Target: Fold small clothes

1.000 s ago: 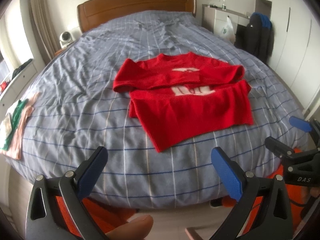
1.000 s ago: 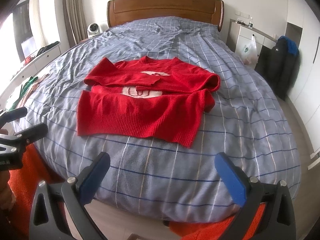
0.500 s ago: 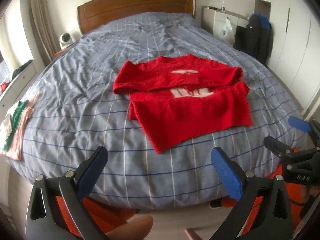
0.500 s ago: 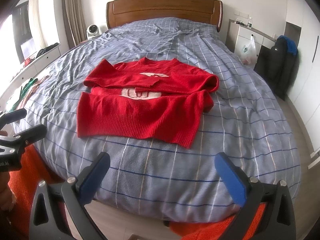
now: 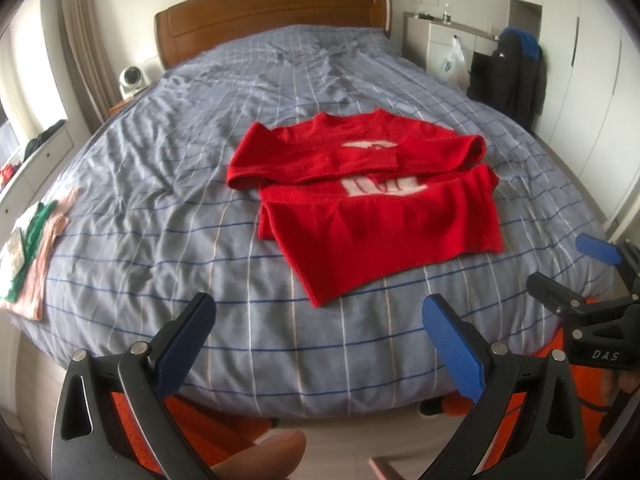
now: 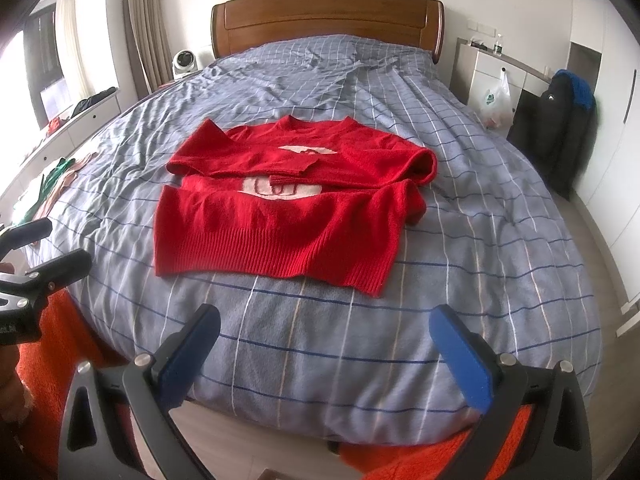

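A: How does the sweater (image 5: 372, 196) look?

B: Red knit, lying flat on the bed (image 5: 160, 184) with its ribbed hem toward the cameras. Both sleeves are folded in across the chest, so they cover part of a white print; the neck points to 12 o'clock, toward the headboard (image 5: 272, 28). The right sleeve's fold bulges at about 2 o'clock of the body.

A: Where exactly is it?

B: Mid-bed on the grey checked cover, well apart from both tongs. In the right view it (image 6: 288, 204) sits just left of centre.

A: And the tongs?

B: The left gripper (image 5: 316, 344) hangs off the foot of the bed, jaws spread wide, nothing between them. The right gripper (image 6: 324, 356) is the same: blue pads far apart, empty. Each shows at the edge of the other's view.

A: Any containers?

B: A white plastic bag (image 6: 496, 100) hangs at 2 o'clock by a cabinet; its contents cannot be made out. At 9 o'clock, on the bed's edge, lies a pile (image 5: 32, 236) of green and pink clothes.
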`<state>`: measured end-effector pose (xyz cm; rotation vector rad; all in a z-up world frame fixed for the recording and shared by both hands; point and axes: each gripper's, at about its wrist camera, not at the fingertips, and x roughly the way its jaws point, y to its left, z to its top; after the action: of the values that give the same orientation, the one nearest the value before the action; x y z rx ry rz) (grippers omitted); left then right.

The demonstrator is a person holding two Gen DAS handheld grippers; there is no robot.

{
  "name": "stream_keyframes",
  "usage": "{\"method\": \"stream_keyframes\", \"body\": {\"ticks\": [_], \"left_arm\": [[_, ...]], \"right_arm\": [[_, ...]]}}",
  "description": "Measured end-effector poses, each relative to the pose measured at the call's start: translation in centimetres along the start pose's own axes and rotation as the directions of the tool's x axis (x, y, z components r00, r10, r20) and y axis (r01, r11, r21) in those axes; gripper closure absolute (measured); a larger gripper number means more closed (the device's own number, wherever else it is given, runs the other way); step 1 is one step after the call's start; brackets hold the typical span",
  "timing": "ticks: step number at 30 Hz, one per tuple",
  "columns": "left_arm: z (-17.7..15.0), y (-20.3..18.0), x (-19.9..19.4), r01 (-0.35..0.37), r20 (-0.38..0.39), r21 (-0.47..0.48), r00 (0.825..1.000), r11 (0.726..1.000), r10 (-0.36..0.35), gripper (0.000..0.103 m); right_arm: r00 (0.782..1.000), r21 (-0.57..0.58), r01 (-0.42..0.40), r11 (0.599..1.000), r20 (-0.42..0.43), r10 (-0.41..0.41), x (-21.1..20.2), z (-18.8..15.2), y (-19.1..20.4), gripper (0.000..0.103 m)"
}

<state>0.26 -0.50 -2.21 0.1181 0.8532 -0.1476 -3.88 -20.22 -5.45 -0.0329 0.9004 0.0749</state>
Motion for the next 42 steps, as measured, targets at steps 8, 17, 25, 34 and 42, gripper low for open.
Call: {"method": "stream_keyframes", "body": {"ticks": [8, 17, 25, 34, 42], "left_arm": [[0.0, 0.0, 0.0, 0.000, 0.001, -0.002, 1.000, 1.000, 0.000, 0.000], [0.0, 0.0, 0.0, -0.001, 0.002, -0.001, 1.000, 1.000, 0.001, 0.000], [0.0, 0.1, 0.1, -0.004, -0.003, -0.010, 1.000, 1.000, 0.004, 0.000], [-0.4, 4.6, 4.9, -0.003, -0.099, -0.138, 0.995, 0.990, -0.010, 0.000], [0.2, 5.8, 15.0, 0.144, -0.213, -0.187, 0.960, 0.972, -0.184, 0.015]], "right_arm": [[1.000, 0.001, 0.000, 1.000, 0.001, 0.000, 0.0, 0.0, 0.0, 0.000], [1.000, 0.000, -0.001, 1.000, 0.000, 0.001, 0.0, 0.0, 0.0, 0.000], [1.000, 0.000, 0.000, 1.000, -0.001, 0.000, 0.0, 0.1, 0.0, 0.000], [0.999, 0.038, -0.013, 0.999, 0.050, 0.011, -0.1, 0.0, -1.6, 0.000], [0.974, 0.125, -0.215, 0.969, -0.050, 0.223, 9.4, 1.1, -8.9, 0.000]]}}
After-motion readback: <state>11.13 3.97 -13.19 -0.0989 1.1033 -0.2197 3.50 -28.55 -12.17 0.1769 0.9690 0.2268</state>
